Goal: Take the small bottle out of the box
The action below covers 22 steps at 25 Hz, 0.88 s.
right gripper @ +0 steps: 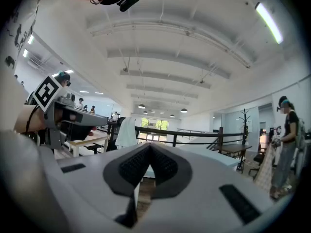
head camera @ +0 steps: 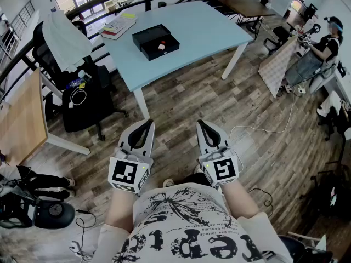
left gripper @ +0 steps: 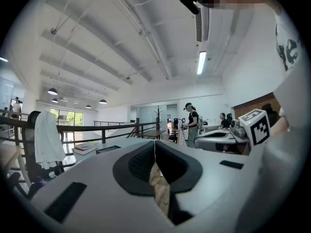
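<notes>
An open black box (head camera: 155,41) lies on the light blue table (head camera: 203,26), far ahead of me in the head view. A small bottle (head camera: 162,46) with a red part rests inside it. My left gripper (head camera: 147,123) and right gripper (head camera: 201,124) are held close to my body over the wooden floor, well short of the table. Both are shut with nothing between the jaws. In the left gripper view the left gripper (left gripper: 154,143) points toward the table's edge. In the right gripper view the right gripper (right gripper: 149,147) faces the railing.
A book (head camera: 118,28) lies on the table's left side. A black chair (head camera: 82,92) draped with a white cloth (head camera: 67,37) stands left of the table, next to a wooden desk (head camera: 22,119). A person (head camera: 323,51) stands at the far right. A white cable (head camera: 263,126) runs across the floor.
</notes>
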Tool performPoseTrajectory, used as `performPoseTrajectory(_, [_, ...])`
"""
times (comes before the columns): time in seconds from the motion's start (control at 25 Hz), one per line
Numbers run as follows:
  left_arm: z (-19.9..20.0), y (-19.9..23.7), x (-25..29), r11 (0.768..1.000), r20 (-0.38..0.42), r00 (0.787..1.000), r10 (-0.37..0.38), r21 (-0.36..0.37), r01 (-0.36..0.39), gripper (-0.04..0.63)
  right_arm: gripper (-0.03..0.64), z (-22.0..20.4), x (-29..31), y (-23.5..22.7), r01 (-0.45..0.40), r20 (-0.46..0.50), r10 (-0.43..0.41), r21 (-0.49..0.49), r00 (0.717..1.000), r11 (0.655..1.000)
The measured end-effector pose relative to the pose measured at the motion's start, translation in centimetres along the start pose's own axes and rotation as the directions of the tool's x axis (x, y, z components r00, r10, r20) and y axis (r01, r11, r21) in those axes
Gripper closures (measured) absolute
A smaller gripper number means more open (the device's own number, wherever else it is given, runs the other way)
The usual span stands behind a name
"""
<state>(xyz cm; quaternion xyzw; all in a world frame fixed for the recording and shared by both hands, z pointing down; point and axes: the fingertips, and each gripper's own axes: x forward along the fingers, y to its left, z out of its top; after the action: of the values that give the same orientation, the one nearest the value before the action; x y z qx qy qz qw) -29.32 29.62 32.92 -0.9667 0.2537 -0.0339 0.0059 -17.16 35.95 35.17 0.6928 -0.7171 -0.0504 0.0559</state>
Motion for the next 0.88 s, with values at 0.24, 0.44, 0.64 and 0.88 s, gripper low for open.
performPoseTrajectory(0.24, [-0.2,0.6,-0.6,1.000,0.008,1.000,0.006,-0.014,-0.006,0.574,0.606,-0.3,0.4,0.4,0.001,-0.019,-0.001,0.015,1.000,1.000])
performPoseTrajectory(0.44, [-1.3,1.9,-0.7,0.999,-0.004,1.000,0.026,-0.036,-0.026,0.574,0.606,-0.9,1.7,0.8,-0.005,-0.024,0.005,0.022,1.000,1.000])
performPoseTrajectory(0.64, [-2.6,3.6,1.0,0.998,-0.034,0.998,0.046,-0.047,-0.047,0.574,0.606,-2.4,4.2,0.0,-0.025,-0.049,0.026,0.028,0.998,0.999])
performPoseTrajectory(0.88, [-3.8,5.5,7.4,0.994,-0.064,0.993,0.096,-0.039,-0.099,0.574,0.606,-4.4,9.4,-4.8,-0.076,-0.043,0.077,0.022,0.996,0.997])
